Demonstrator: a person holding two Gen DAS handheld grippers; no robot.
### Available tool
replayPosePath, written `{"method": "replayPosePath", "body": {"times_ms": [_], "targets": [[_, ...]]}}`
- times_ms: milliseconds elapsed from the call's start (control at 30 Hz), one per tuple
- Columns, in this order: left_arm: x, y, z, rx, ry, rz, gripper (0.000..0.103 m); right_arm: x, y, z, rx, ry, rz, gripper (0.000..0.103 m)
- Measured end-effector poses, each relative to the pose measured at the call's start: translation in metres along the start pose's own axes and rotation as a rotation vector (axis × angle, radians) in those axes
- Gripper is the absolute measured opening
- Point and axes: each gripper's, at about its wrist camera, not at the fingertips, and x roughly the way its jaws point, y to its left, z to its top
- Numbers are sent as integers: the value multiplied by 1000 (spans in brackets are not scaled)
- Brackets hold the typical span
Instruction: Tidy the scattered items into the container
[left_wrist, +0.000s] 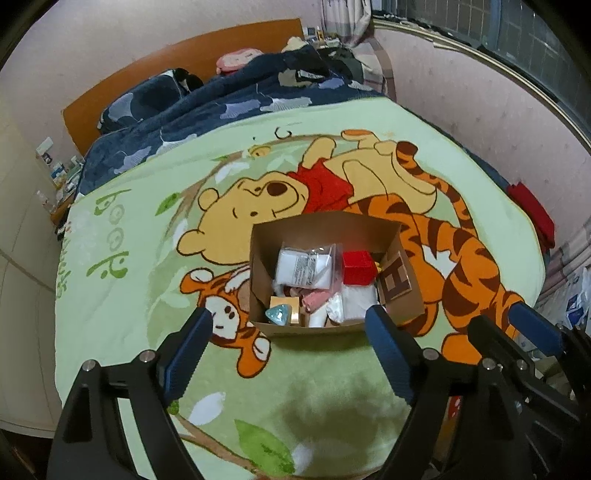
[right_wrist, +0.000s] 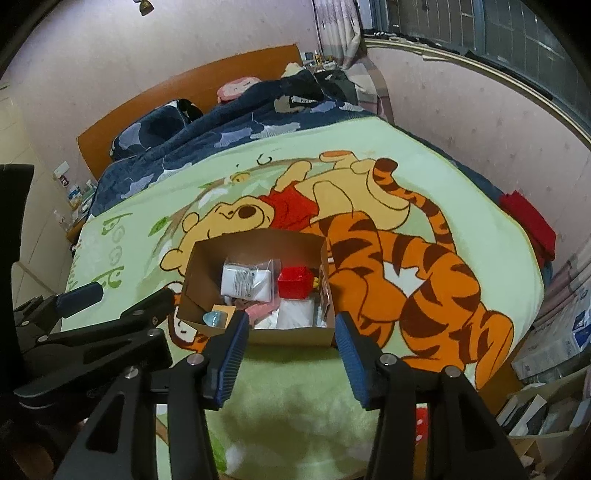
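Note:
An open cardboard box (left_wrist: 402, 302) (right_wrist: 199, 280) stands on the green cartoon blanket (left_wrist: 122, 295) (right_wrist: 461, 192). It holds a white packet in clear plastic (left_wrist: 304, 269) (right_wrist: 247, 282), a red box (left_wrist: 358, 266) (right_wrist: 295, 282), a pale blue gem-shaped item (left_wrist: 277, 315) (right_wrist: 215, 318), pink cloth (left_wrist: 314, 299) and white items. My left gripper (left_wrist: 288, 325) is open and empty, hovering just in front of the box. My right gripper (right_wrist: 291, 330) is open and empty, at the box's near edge. It also shows in the left wrist view (left_wrist: 513, 328).
A dark blue quilt (left_wrist: 221, 107) and pillows lie at the head of the bed by the orange headboard (left_wrist: 184, 59). A red cloth (left_wrist: 532, 210) hangs at the right bed edge. Boxes and clutter (right_wrist: 554, 339) stand on the floor to the right.

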Motion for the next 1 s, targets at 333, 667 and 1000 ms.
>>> {"method": "replayPosePath", "body": {"times_ms": [333, 667, 1000], "targets": [[-15, 3, 1, -17, -21, 28, 95, -16, -9, 0, 18, -46, -23, 81], [-20, -11, -3, 0, -10, 14, 95, -28, -19, -4, 26, -59, -41, 81], [-23, -27, -14, 22, 2, 9, 95, -38, -30, -19, 35, -48, -48, 81]]}}
